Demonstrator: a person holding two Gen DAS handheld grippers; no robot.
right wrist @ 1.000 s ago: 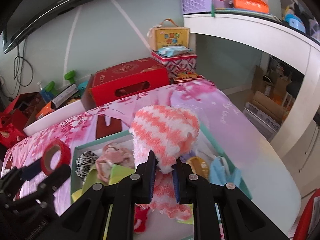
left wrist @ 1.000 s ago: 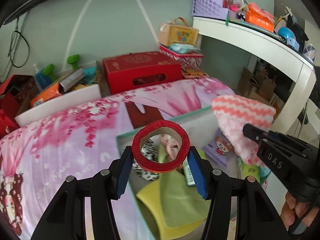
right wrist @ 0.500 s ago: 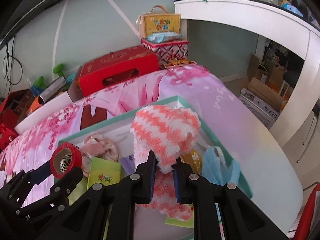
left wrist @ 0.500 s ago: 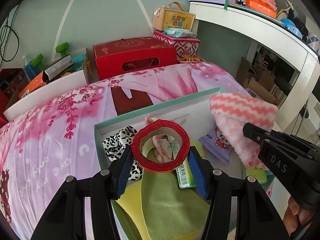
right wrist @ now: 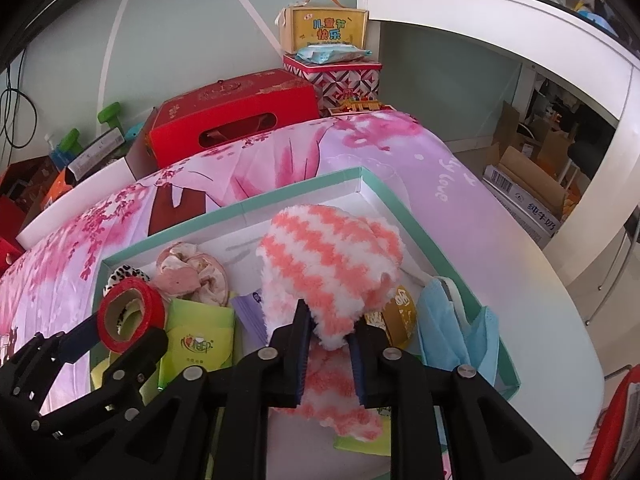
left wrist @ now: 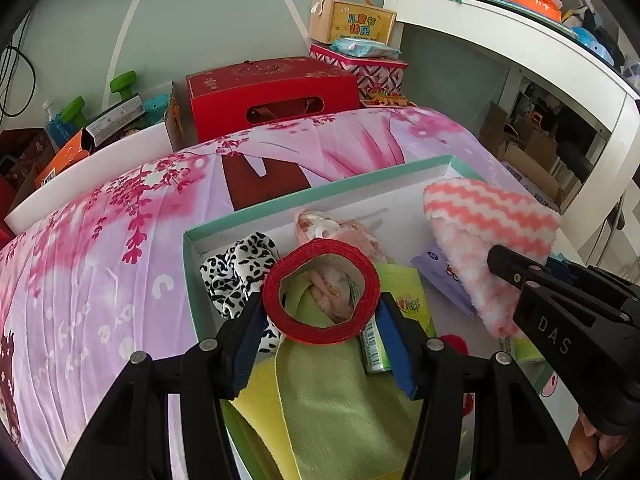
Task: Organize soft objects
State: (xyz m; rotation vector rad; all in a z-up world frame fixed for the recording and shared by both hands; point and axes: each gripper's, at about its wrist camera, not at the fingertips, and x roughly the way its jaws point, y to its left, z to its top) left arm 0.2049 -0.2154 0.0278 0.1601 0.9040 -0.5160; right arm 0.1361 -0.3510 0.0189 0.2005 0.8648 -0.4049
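- Bedspread (left wrist: pixel 104 264), pink floral: carries the open box; no task role beyond support.
- Box (right wrist: pixel 404 200), shallow, teal-rimmed, white inside: the collecting place. Already in it: leopard-print scrunchie (left wrist: pixel 236 264) at 10 o'clock, pink scrunchie (right wrist: pixel 188 272) at 11 o'clock, green tissue pack (right wrist: pixel 200 340) near the middle, blue face mask (right wrist: pixel 452 320) against the 3 o'clock wall.
- Step in hand, judged: delivery of two items into the box, both hanging above its contents, neither set down.
- Coral-and-white fluffy cloth (right wrist: pixel 332 264): bunched, over the box's 2 o'clock part. Right gripper (right wrist: pixel 329 354) has just been opening; the cloth's lower fold sits between the jaws, pads touching it on both sides.
- Red tape roll (left wrist: pixel 320 292): upright, hole toward the camera, over the box's left half. Left gripper (left wrist: pixel 320 336) is clamped on its two flanks.
- Next move, judged: wider parting of the right jaws so the cloth drops clear of the mask; the roll wants a bare patch, as the green felt below would let it tip.
- Pose: both grippers slant steeply down toward 12 o'clock, side by side, the right one at 3 o'clock of the left.
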